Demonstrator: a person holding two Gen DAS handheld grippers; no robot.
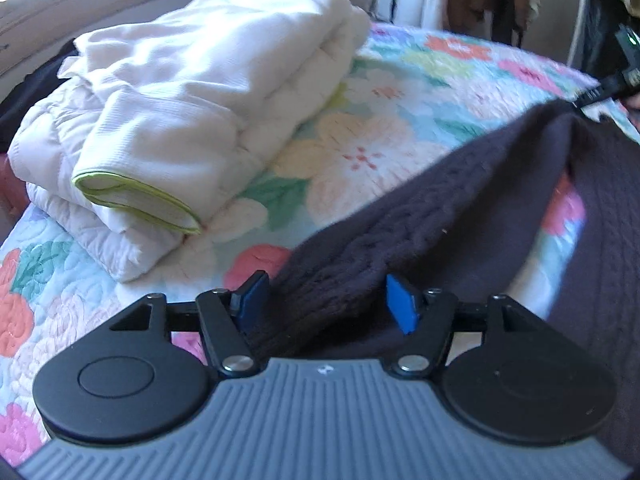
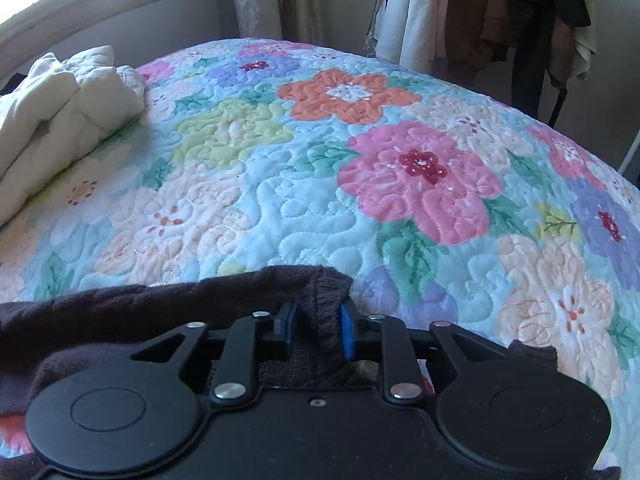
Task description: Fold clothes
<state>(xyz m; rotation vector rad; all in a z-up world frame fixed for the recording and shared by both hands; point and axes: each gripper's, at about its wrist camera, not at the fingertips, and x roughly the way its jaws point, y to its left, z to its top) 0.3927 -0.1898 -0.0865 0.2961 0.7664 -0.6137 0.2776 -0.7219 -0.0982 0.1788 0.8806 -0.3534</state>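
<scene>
- The dark plum, chunky-knit garment (image 1: 432, 216) lies partly on the bed's flower-patterned quilt (image 2: 320, 184), with one stretch lifted in a ridge that runs from the left hand-held gripper (image 1: 329, 300) up toward the right hand-held gripper (image 2: 319, 330).
- Left hand-held gripper: the blue pads (image 1: 401, 304) stand well apart, the knit lies between them, and neither pad visibly presses on it, so this end looks free, not held.
- Right hand-held gripper: the jaws are partly closed around a bunched ribbed edge of the knit; whether the pads really pinch it I cannot tell from this view.
- To do this step well, I judge, each end needs a firm pinch on an edge or corner, not a loose wad, before any lift.
- Keep both ends level and the cloth taut between them, so the fold line falls straight.
- Lay the folded part down on the open quilt in front, which gives plenty of flat room.
- Stay clear of the folded white quilted bedding with lime-green piping (image 1: 180, 120), which lies near on the left, so the knit does not drag across it.
</scene>
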